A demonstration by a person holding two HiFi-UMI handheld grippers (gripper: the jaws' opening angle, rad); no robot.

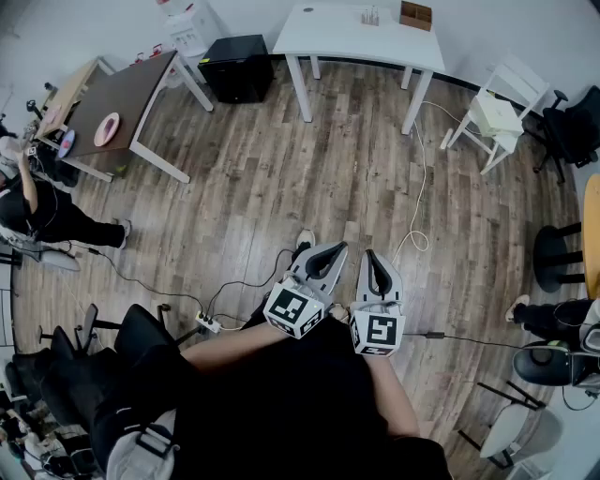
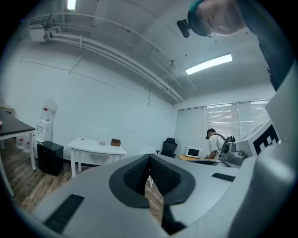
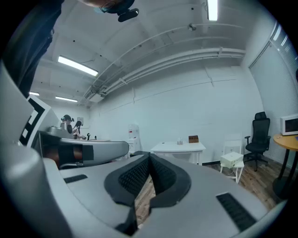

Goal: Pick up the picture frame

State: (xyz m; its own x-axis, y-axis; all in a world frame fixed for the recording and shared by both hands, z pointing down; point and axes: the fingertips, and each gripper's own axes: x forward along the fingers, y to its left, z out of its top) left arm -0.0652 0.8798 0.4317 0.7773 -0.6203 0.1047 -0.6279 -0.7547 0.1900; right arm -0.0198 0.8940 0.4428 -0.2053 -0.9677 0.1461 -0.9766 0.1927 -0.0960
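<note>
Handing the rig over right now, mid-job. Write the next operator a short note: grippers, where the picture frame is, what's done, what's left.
Left gripper: jaws shut, nothing in them.
Right gripper: same, held beside it in front of the body.
Frame: not clearly identified. A small brown item stands on the white table across the wood floor, possibly it.
Done: nothing picked up.
To do: walk to the table, confirm the frame, grasp and lift it.
</note>
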